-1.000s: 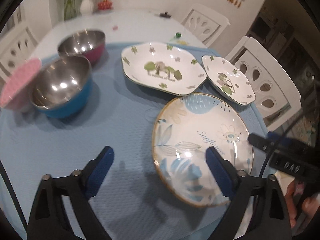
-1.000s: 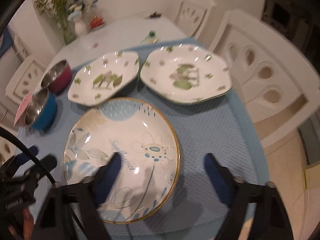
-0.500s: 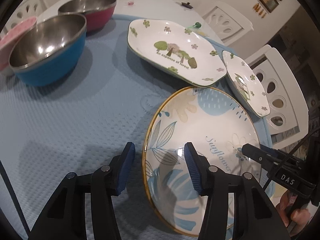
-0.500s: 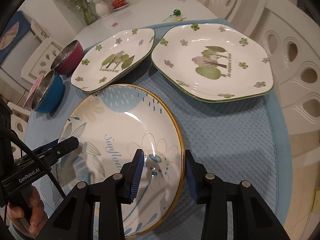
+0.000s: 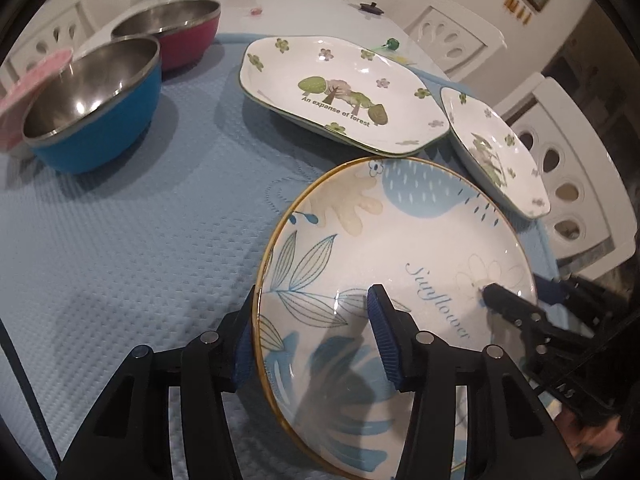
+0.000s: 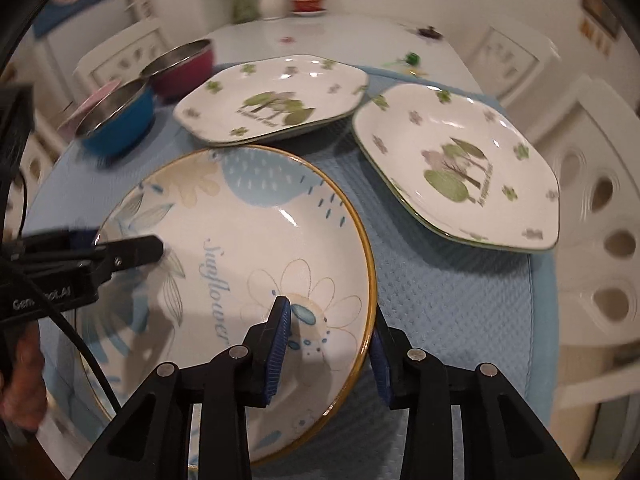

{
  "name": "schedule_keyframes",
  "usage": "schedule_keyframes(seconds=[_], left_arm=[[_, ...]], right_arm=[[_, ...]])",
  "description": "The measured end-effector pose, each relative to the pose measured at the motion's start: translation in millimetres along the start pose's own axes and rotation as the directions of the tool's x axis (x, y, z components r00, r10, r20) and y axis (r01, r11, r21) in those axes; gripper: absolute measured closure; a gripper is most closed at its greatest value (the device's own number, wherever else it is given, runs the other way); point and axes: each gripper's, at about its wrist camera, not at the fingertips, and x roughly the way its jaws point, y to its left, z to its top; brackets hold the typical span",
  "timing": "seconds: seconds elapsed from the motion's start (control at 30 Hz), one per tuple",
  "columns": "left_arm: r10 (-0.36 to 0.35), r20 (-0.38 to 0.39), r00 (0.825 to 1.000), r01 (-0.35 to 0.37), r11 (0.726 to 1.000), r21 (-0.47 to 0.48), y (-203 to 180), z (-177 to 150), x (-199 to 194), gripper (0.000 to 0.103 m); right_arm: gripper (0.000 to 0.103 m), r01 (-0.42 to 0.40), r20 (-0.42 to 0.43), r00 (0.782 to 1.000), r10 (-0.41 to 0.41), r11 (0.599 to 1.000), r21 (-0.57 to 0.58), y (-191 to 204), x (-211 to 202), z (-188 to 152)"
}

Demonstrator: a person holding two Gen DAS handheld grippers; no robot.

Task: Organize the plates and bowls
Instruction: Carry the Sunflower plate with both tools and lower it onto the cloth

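Note:
A round sunflower plate (image 5: pixel 400 240) (image 6: pixel 240 220) with a gold rim lies on the blue mat (image 5: pixel 120 260). My left gripper (image 5: pixel 312 290) straddles its left rim. One pad sits just outside the rim and the other hangs over the plate's inside. My right gripper (image 6: pixel 329 312) straddles the opposite rim the same way. Both pairs of jaws stand wider than the rim, and I see no squeeze on it. Two white forest plates (image 5: pixel 340 92) (image 5: pixel 492 152) lie beyond. A blue steel bowl (image 5: pixel 92 120) and a magenta steel bowl (image 5: pixel 176 32) stand at the far left.
A pink dish (image 5: pixel 28 88) leans beside the blue bowl. White chairs (image 5: pixel 572 184) (image 6: pixel 600 240) stand close to the table's right side. A vase (image 6: pixel 272 0) and small items sit at the far end of the table. A hand (image 6: pixel 20 380) holds the left gripper.
Both grippers' jaws narrowed from wide apart and sank onto opposite rims of the sunflower plate. The right gripper rolled. The plate lies where it did.

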Motion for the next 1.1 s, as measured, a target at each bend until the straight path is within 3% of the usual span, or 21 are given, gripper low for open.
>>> schedule_keyframes(seconds=[0.17, 0.37, 0.77, 1.1], left_arm=[[0.014, 0.030, 0.999, -0.014, 1.000, 0.013, -7.5, -11.0, -14.4, 0.056], [0.033, 0.031, 0.999, -0.033, 0.999, 0.014, -14.3, -18.6, -32.2, 0.056], [-0.015, -0.054, 0.998, 0.012, 0.998, -0.065, -30.9, -58.9, -32.1, 0.056], [-0.034, -0.081, 0.996, 0.031, 0.999, -0.038, -50.6, -62.0, -23.1, 0.056]], right_arm=[[0.067, 0.018, 0.010, 1.000, -0.017, 0.999, -0.048, 2.2, -10.8, -10.1], [0.067, -0.014, -0.009, 1.000, 0.014, 1.000, 0.014, 3.8, -32.0, -24.5], [0.067, -0.002, -0.089, 0.996, 0.014, 0.991, 0.137, -10.4, -48.6, -54.8], [0.067, 0.020, -0.138, 0.990, 0.005, 0.984, 0.177, -27.2, -40.3, -61.0]])
